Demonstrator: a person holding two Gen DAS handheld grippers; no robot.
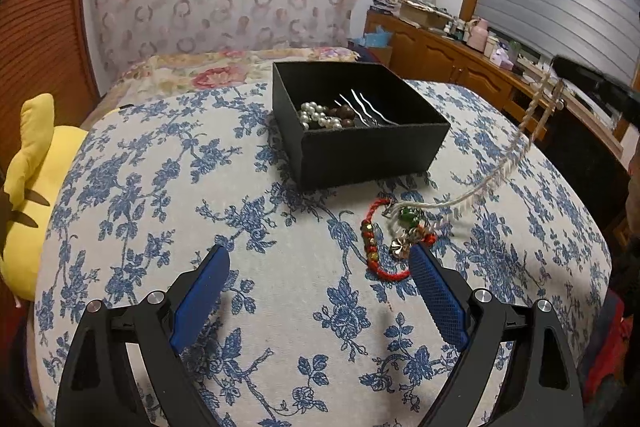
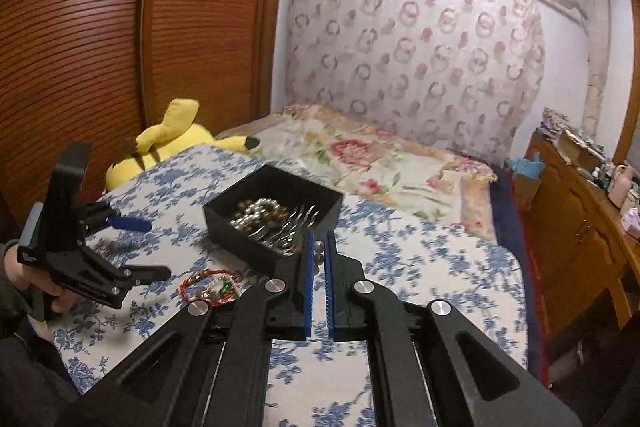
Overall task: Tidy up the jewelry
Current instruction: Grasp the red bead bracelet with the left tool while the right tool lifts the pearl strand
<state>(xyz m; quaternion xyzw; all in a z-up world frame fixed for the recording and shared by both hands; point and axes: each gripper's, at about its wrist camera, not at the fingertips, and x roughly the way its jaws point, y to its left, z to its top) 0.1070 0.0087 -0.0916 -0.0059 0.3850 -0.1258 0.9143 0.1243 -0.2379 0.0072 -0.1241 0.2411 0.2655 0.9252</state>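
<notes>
An open black box (image 1: 372, 155) stands on the blue-flowered cloth, with pearls (image 1: 316, 115), brown beads and silver hairpins (image 1: 364, 107) inside. In front of it lies a red beaded bracelet (image 1: 370, 247), tangled with a green bead and small bells (image 1: 408, 223). My left gripper (image 1: 320, 253) is open just before this pile, its right pad beside the bells. Up at the right, my right gripper (image 1: 560, 75) is shut on a pale beaded necklace (image 1: 516, 151), which hangs down to the pile. In the right wrist view the necklace's beads (image 2: 318, 255) show between the shut pads of the right gripper (image 2: 319, 237), near the box (image 2: 236, 231).
A yellow plush toy (image 1: 36, 187) lies at the bed's left edge against a wooden wardrobe (image 2: 80, 47). A floral quilt (image 2: 360, 155) covers the bed behind the box. A cluttered wooden dresser (image 1: 460, 55) runs along the right side.
</notes>
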